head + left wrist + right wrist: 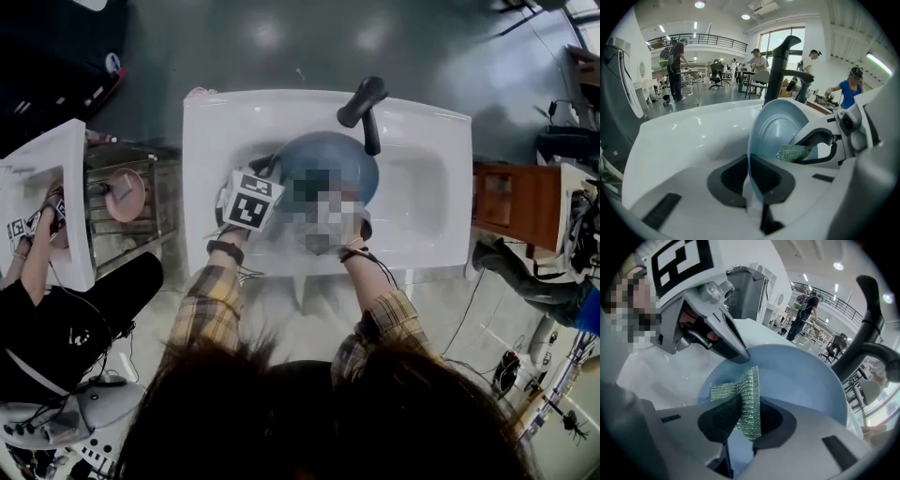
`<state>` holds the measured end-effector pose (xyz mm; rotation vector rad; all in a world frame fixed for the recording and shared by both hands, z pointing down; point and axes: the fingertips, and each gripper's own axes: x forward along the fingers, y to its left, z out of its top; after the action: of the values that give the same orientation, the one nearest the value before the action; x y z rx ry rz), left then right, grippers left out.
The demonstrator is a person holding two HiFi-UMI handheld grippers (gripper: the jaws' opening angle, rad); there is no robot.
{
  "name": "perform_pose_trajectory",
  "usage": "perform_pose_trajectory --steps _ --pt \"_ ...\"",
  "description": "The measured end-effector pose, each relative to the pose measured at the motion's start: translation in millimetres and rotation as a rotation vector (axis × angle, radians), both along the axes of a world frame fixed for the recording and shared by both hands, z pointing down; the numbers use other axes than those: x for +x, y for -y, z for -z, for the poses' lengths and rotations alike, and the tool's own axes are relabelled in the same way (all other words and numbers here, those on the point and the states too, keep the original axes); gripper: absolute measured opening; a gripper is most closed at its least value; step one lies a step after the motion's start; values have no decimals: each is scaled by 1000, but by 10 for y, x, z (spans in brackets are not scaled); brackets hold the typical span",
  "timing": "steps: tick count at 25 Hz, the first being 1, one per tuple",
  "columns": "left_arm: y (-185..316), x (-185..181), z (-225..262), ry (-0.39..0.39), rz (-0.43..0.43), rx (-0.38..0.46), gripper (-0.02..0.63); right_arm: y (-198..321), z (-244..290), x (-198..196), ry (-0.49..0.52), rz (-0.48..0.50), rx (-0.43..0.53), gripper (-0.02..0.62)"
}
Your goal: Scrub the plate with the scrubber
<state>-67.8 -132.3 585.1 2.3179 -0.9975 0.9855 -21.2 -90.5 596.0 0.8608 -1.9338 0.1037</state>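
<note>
A blue plate point(328, 169) stands tilted on edge over the white sink point(216, 122). In the left gripper view its rim point(751, 154) runs down between the jaws of my left gripper point(752, 182), which is shut on it. My right gripper point(747, 425) is shut on a green mesh scrubber point(749, 399) that lies against the plate's face point(801, 376). The scrubber point(794, 153) also shows in the left gripper view, pressed to the plate point(780, 126). In the head view the left gripper point(251, 199) sits at the plate's left edge; a mosaic patch hides the right one.
A black faucet point(364, 101) arches over the plate from the sink's back edge. At the left another person works at a second sink point(66, 178) with a pink plate point(124, 194). A brown cabinet point(511, 202) stands to the right. People move about in the hall behind.
</note>
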Motion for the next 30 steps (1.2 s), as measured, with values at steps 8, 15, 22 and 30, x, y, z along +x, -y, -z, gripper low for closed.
perform_pose_trajectory --steps 8,15,22,30 --pt "-17 -7 -26 31 -24 18 28 -237 -151 307 -57 10 -83 100" --pt "-26 10 -16 29 -40 8 28 -238 -120 599 -104 -19 -64 100" --pt "-65 50 -75 22 -48 -13 28 -122 16 976 -213 -21 16 103" --pt "-99 61 -63 26 -65 -24 28 139 330 1339 -237 -131 124 106"
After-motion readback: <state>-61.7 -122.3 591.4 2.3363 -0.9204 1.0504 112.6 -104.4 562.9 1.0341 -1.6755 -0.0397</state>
